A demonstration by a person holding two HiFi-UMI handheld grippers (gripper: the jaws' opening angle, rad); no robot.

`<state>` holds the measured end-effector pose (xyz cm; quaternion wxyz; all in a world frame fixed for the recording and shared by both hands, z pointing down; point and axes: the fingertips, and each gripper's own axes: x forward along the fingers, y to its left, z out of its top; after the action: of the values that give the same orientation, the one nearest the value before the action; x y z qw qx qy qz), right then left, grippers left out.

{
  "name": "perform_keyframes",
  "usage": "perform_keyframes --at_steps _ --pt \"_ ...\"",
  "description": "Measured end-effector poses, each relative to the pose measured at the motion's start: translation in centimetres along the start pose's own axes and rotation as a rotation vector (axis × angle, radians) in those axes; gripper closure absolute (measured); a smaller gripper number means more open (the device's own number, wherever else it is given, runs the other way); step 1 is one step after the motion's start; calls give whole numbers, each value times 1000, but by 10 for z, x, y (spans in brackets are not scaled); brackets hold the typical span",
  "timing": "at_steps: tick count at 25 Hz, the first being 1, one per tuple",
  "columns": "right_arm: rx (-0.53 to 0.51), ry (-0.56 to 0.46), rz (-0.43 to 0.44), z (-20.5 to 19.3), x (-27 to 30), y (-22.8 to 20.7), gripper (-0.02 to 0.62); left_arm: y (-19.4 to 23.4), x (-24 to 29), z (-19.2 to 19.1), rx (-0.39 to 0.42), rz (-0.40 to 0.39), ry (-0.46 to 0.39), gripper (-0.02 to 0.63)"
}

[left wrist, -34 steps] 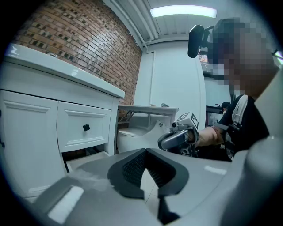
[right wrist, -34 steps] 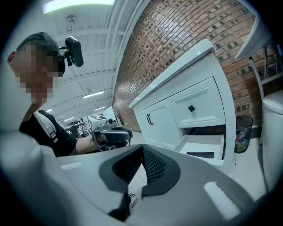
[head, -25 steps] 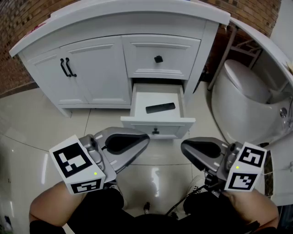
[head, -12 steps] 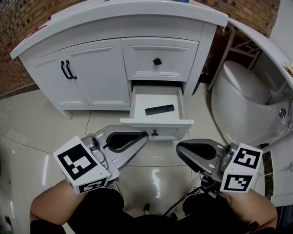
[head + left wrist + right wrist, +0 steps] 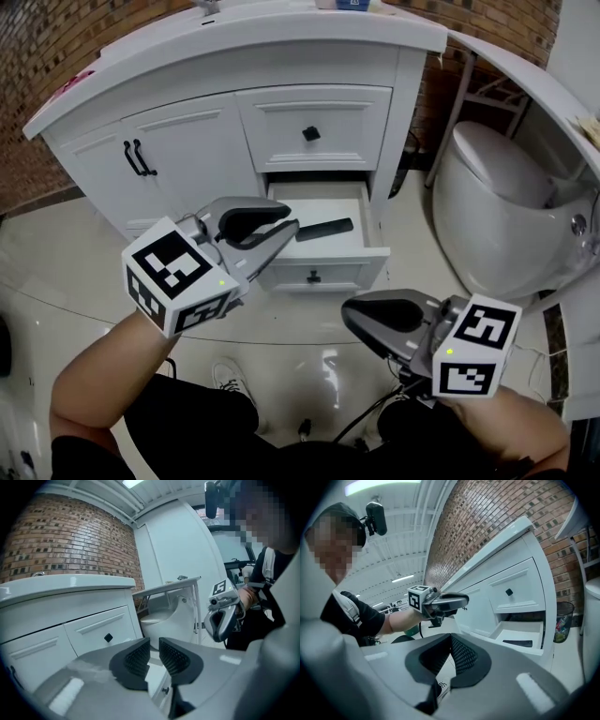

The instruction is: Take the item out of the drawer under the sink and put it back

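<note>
A black remote-like item [image 5: 326,228] lies flat in the open lower drawer [image 5: 361,251] of the white sink cabinet; it also shows in the right gripper view [image 5: 518,643]. My left gripper [image 5: 286,231] is held up in front of the drawer's left front corner, just left of the item and apart from it. Its jaws are opening, with a narrow gap and nothing between the pads [image 5: 138,657]. My right gripper [image 5: 351,319] hangs lower, over the floor in front of the drawer, shut and empty.
Above the open drawer is a closed drawer with a black knob [image 5: 309,134]. Double cabinet doors [image 5: 178,169] stand to the left. A white toilet [image 5: 506,206] sits close on the right. A waste bin [image 5: 564,620] stands beside the cabinet. Glossy tiled floor lies below.
My left gripper has risen and moved forward to the drawer's front left, and its jaws have parted slightly. The right gripper drifted a little left and stays shut.
</note>
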<state>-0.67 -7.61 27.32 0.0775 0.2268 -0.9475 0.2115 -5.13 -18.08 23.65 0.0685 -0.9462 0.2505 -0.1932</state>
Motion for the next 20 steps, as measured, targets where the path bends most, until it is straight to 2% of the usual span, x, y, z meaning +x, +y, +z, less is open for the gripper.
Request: perform_keyframes --at_steps 4,8,12,16,20 --pt "-43 12 23 1 1 7 588 17 35 -9 99 -9 56 504" --pt "-61 38 63 -2 3 15 588 31 72 -23 61 -33 111 486" --pt "-60 48 77 -4 2 12 588 44 107 -49 101 -52 201 462" --pt "-48 48 82 -4 -2 6 588 51 134 -73 118 -80 247 456" --pt "-35 33 81 0 -7 1 588 61 158 -104 121 -111 342 439"
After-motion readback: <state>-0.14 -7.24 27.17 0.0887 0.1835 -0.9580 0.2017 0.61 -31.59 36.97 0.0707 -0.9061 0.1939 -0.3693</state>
